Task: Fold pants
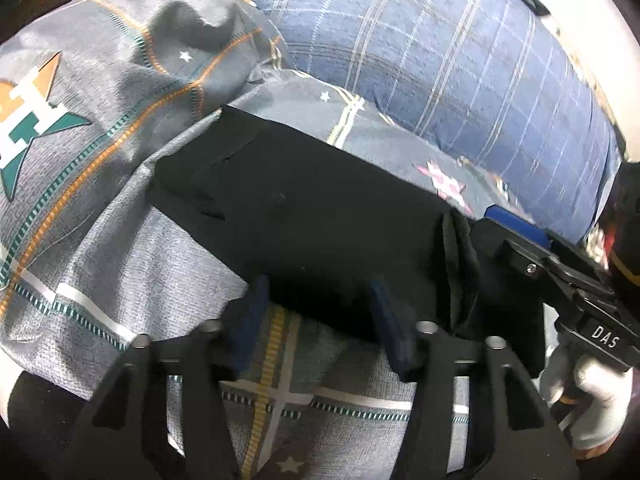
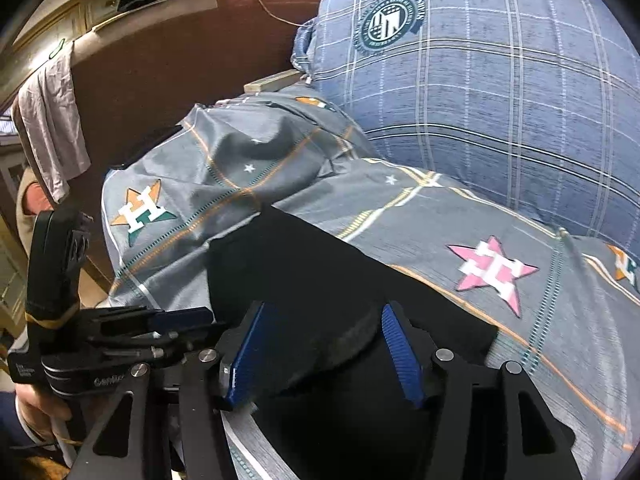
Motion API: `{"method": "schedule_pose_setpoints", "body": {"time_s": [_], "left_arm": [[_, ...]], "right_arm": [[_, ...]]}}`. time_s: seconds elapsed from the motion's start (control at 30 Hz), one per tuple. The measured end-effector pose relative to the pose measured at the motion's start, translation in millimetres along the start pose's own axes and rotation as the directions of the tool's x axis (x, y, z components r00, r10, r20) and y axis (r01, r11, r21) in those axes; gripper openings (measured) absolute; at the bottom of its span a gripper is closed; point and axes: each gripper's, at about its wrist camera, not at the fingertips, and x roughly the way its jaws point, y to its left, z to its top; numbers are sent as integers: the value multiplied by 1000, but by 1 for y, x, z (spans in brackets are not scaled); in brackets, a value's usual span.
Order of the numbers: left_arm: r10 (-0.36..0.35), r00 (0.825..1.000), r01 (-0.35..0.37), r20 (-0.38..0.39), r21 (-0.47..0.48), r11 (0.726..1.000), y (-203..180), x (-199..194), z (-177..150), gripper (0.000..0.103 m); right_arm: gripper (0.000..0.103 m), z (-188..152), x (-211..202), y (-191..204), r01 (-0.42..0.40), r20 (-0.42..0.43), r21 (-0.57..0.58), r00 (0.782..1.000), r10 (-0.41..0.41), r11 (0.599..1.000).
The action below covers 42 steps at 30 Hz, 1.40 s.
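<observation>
The black pants [image 1: 296, 200] lie folded into a compact rectangle on the grey star-print bedsheet [image 1: 100, 216]. My left gripper [image 1: 320, 312] is open, its blue pads either side of the near edge of the pants, with sheet showing between the fingers. My right gripper [image 2: 324, 344] is open too, straddling a thick folded end of the pants [image 2: 312, 280]. The right gripper also shows at the right of the left wrist view [image 1: 520, 248], at the pants' right end. The left gripper shows at the lower left of the right wrist view [image 2: 120, 344].
A blue plaid pillow [image 2: 500, 100] lies behind the pants. A brown headboard [image 2: 180, 60] with a grey cloth [image 2: 48, 120] draped over it stands at the left. A gloved hand [image 1: 592, 392] holds the right gripper.
</observation>
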Motion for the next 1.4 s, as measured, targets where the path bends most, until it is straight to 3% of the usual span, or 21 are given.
{"method": "schedule_pose_setpoints", "body": {"time_s": [0.1, 0.23, 0.33, 0.5, 0.6, 0.73, 0.87, 0.93, 1.0, 1.03, 1.13, 1.27, 1.33, 1.4], "left_arm": [[-8, 1000, 8, 6, -53, 999, 12, -2, 1, 54], [-14, 1000, 12, -8, -204, 979, 43, 0, 0, 54], [15, 1000, -16, -5, -274, 961, 59, 3, 3, 54], [-15, 1000, 9, -16, -333, 943, 71, 15, 8, 55], [-22, 1000, 20, -2, -324, 946, 70, 19, 13, 61], [-43, 998, 54, 39, -351, 935, 77, 26, 18, 62], [-102, 992, 124, 76, -414, 902, 92, 28, 21, 62], [-134, 988, 157, 82, -424, 892, 95, 29, 24, 60], [-160, 983, 182, 88, -406, 896, 93, 26, 26, 30], [-171, 980, 196, 99, -386, 901, 90, 23, 26, 29], [-206, 964, 248, 170, -290, 924, 71, -5, 28, 24], [-294, 916, 324, 274, -68, 944, 16, -55, 31, 22], [-358, 890, 353, 281, 71, 933, -24, -76, 28, 22], [-428, 868, 386, 251, 202, 900, -65, -87, 19, 22]], "right_arm": [[57, 9, 7, 4, -28, 2, -8, 1000, 28, 1000], [60, 29, 25, 13, -54, -28, -63, 998, 52, 997], [65, 48, 50, 20, -85, -90, -117, 993, 75, 989], [65, 76, 99, 33, -125, -185, -201, 979, 88, 972], [66, 90, 135, 35, -166, -256, -217, 961, 108, 962], [66, 103, 181, 34, -198, -349, -225, 931, 111, 954], [60, 103, 223, 38, -294, -436, -172, 878, 195, 940], [39, 102, 227, 38, -298, -412, -179, 888, 203, 938], [21, 106, 219, 34, -318, -385, -144, 890, 243, 937], [16, 107, 210, 33, -330, -364, -140, 894, 262, 933], [14, 113, 164, 26, -352, -259, -125, 914, 312, 928], [14, 119, 69, -1, -388, -26, -71, 922, 387, 919], [14, 108, 7, -19, -389, 111, -57, 913, 393, 920], [14, 95, -32, -36, -377, 202, -34, 904, 376, 925]]}}
